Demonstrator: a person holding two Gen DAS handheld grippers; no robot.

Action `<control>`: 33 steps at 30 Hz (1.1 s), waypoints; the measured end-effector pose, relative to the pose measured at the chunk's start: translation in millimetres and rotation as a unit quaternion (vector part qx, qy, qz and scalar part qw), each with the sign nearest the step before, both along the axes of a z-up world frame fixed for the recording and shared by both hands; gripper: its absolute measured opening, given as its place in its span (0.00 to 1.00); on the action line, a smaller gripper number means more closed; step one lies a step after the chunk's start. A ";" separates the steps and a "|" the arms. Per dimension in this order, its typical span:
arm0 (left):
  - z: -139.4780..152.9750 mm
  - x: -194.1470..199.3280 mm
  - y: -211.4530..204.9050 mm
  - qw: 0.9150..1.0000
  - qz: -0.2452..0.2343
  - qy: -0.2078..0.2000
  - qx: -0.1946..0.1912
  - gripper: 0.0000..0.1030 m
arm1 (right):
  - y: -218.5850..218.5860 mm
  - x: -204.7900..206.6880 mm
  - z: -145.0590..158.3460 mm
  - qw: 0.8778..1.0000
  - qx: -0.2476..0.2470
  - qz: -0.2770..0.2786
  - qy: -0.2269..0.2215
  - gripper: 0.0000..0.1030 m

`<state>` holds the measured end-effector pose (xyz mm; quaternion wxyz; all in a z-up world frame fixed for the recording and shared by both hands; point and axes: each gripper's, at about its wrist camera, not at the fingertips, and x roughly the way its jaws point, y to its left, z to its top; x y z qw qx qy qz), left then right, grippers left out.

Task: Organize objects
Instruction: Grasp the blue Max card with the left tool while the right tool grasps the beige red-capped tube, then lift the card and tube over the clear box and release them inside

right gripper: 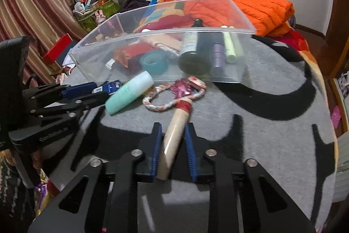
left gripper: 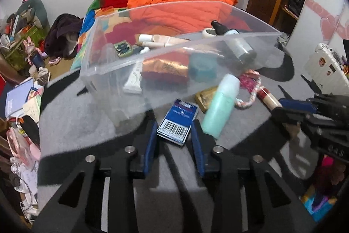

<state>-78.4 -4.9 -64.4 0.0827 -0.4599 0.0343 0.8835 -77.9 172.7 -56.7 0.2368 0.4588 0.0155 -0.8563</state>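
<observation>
Little can be read — the flat blue-and-white card packet [left gripper: 177,122] carries a barcode with blurred white lettering above it, and the black plastic gripper body [right gripper: 43,128] bears embossed lettering too smeared to read.

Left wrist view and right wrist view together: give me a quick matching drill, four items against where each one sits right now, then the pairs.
Items:
1. dark blue barcoded packet
2. cream cylindrical handle with red band
3. teal tape roll
4. mint-green plastic bottle

Places:
A. inside the clear plastic bin
B. between the left tongs
C. lying on the grey blanket, beside the packet
D. between the right tongs

Pairs: 1-B, 2-D, 3-A, 4-C
</observation>
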 end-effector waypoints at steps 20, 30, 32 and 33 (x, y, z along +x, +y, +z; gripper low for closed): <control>-3.7 14.5 0.9 1.000 0.022 -0.007 -0.014 0.51 | 28.7 14.6 14.3 1.000 -0.006 -0.007 0.024 0.13; 5.9 21.8 -4.9 0.999 0.030 0.017 0.007 0.26 | 27.0 10.5 41.4 0.998 -0.024 -0.008 0.056 0.13; 13.5 26.4 -9.2 0.999 0.037 0.026 0.017 0.26 | 25.4 8.2 47.1 0.998 -0.028 -0.008 0.064 0.13; 17.6 28.2 -11.5 0.998 0.041 0.031 0.022 0.26 | 24.6 7.1 50.2 0.997 -0.031 -0.008 0.069 0.13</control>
